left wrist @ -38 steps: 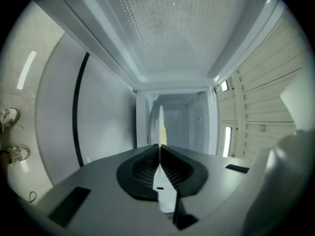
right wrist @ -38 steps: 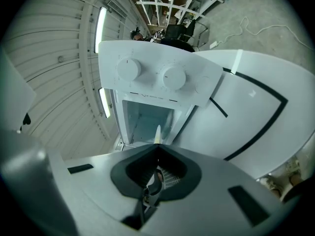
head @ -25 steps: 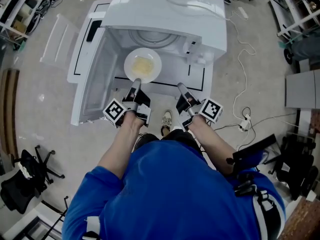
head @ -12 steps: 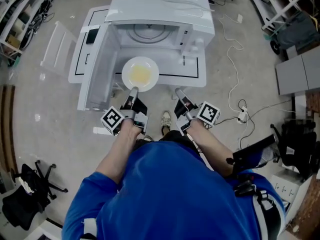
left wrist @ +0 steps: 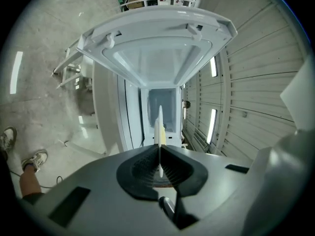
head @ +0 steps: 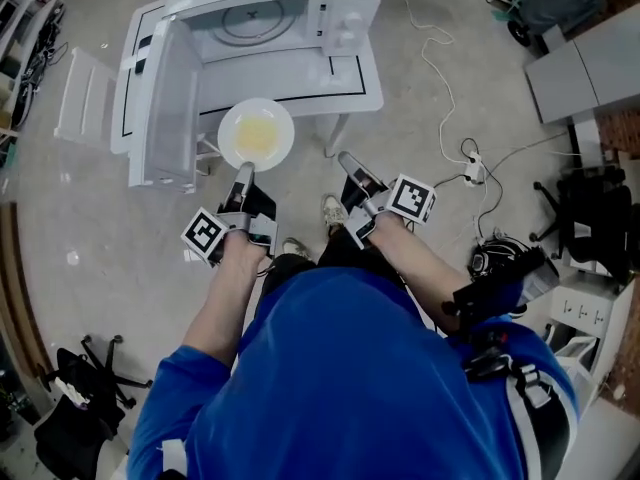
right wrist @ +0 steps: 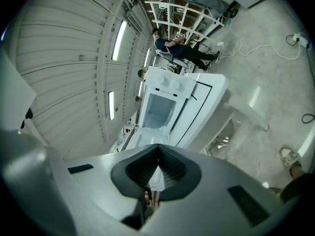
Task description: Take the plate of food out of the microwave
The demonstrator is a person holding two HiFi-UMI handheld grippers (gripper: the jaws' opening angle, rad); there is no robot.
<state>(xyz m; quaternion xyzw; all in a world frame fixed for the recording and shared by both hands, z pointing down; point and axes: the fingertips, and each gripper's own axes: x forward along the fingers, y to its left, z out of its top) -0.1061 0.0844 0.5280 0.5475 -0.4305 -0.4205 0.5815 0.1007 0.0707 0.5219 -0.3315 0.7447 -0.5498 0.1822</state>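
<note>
Plate [head: 256, 134] sits pinched edge-on in left tool [head: 243, 174], outside microwave [head: 270, 13].

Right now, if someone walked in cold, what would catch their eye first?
The white plate of yellow food, pinched at its near rim by the left gripper, hangs in front of the microwave. The door stands wide open on the left, and the chamber is empty. The right gripper is beside the plate, shut on nothing.

Microwave [head: 275, 13], far side beyond head view's top edge
</note>
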